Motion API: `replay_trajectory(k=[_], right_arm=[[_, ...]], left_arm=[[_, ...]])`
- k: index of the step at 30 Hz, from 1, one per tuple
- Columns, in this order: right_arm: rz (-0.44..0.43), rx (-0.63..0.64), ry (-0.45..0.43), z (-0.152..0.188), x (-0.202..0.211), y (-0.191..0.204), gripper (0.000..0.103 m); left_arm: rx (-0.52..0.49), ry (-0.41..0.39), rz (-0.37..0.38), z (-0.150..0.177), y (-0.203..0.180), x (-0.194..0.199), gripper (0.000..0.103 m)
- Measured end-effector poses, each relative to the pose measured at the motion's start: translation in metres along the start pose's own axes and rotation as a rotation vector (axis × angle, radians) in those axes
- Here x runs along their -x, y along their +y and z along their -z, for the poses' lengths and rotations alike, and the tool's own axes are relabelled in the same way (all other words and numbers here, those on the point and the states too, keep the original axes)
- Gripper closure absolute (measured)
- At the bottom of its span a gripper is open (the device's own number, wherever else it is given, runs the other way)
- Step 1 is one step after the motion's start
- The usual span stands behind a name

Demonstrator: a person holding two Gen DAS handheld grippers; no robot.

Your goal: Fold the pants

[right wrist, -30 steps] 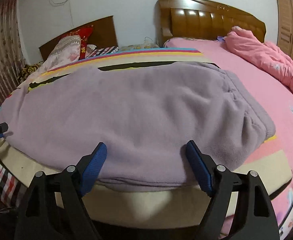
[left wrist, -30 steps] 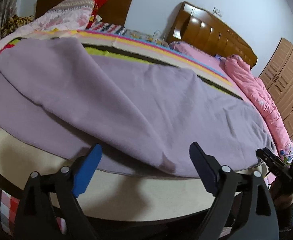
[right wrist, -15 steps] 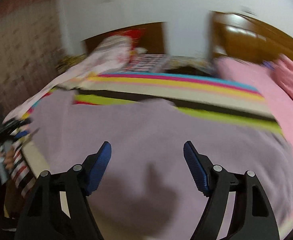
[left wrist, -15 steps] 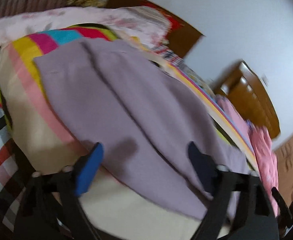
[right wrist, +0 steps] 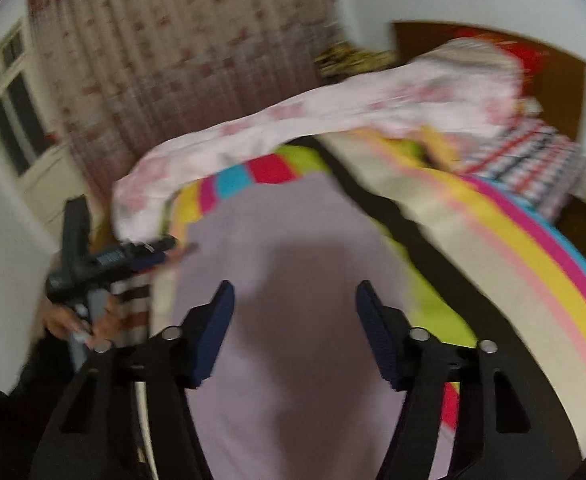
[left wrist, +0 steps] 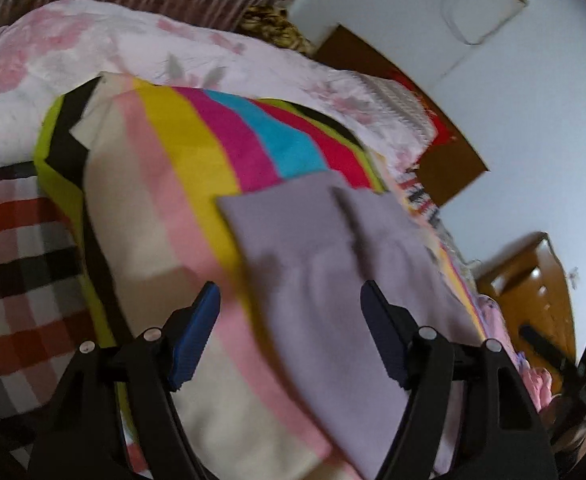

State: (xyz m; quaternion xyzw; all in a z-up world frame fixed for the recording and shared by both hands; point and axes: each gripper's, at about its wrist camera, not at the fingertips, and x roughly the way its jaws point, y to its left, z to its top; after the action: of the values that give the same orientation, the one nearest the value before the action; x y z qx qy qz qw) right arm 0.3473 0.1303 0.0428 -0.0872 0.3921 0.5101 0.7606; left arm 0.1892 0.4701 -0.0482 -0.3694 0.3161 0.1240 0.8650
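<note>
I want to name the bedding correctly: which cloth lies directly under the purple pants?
The striped blanket, with bright yellow, magenta, blue and red bands. The floral quilt lies behind it, and the checked sheet beside it.

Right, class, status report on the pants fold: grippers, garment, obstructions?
Left gripper and right gripper both closing, nothing pinched. Lilac pants flat on striped blanket. Nothing on them.

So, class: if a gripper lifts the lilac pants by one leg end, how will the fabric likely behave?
Probably floppy: the lilac pants lie flat and follow the striped bedcover, so the free part would likely sag. They look like thick, matte fleece, so likely not slippery. Pushed, they would probably bunch rather than slide whole.
</note>
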Motion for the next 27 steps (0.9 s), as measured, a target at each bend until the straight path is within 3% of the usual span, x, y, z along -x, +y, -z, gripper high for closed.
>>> replay_trajectory(k=[4,7,9,11,13,14,17,18,20,21,23,25,27], right_arm=[[-0.039,0.048,0.065,-0.058,-0.075,0.022,0.051],[0.025,0.104,0.116,-0.080,-0.126,0.039,0.051],[0.112,0.182,0.154,-0.074,-0.145,0.056,0.050],[0.243,0.340,0.188,-0.055,-0.161,0.076,0.039],[0.414,0.515,0.222,-0.034,-0.177,0.084,0.037],[0.447,0.548,0.212,-0.029,-0.176,0.080,0.036],[0.585,0.365,0.125,-0.042,-0.144,0.038,0.036],[0.699,0.287,0.078,-0.047,-0.127,0.015,0.036],[0.755,0.177,0.025,-0.053,-0.105,-0.008,0.037],[0.700,0.172,-0.011,-0.057,-0.098,-0.007,0.037],[0.486,0.237,-0.030,-0.064,-0.098,0.009,0.037],[0.242,0.295,0.038,-0.072,-0.117,0.027,0.037],[0.111,0.324,0.141,-0.077,-0.143,0.031,0.045]], left_arm=[[-0.007,0.001,-0.035,-0.014,0.007,-0.016,0.041],[-0.044,0.005,-0.060,-0.016,0.007,-0.021,0.041],[-0.066,0.005,-0.077,-0.017,0.005,-0.025,0.041],[-0.078,0.002,-0.071,-0.012,0.006,-0.022,0.039],[-0.096,-0.002,-0.077,-0.010,0.004,-0.021,0.037],[-0.106,-0.002,-0.079,-0.012,0.004,-0.022,0.036],[-0.123,-0.012,-0.071,-0.015,0.004,-0.020,0.035],[-0.125,-0.015,-0.068,-0.016,0.003,-0.019,0.034],[-0.118,-0.016,-0.045,-0.018,0.003,-0.019,0.033],[-0.112,-0.011,-0.035,-0.018,0.003,-0.021,0.033],[-0.099,0.007,-0.041,-0.020,0.003,-0.028,0.034],[-0.074,0.017,-0.066,-0.021,0.006,-0.034,0.035],[-0.051,0.027,-0.074,-0.022,0.010,-0.036,0.035]])
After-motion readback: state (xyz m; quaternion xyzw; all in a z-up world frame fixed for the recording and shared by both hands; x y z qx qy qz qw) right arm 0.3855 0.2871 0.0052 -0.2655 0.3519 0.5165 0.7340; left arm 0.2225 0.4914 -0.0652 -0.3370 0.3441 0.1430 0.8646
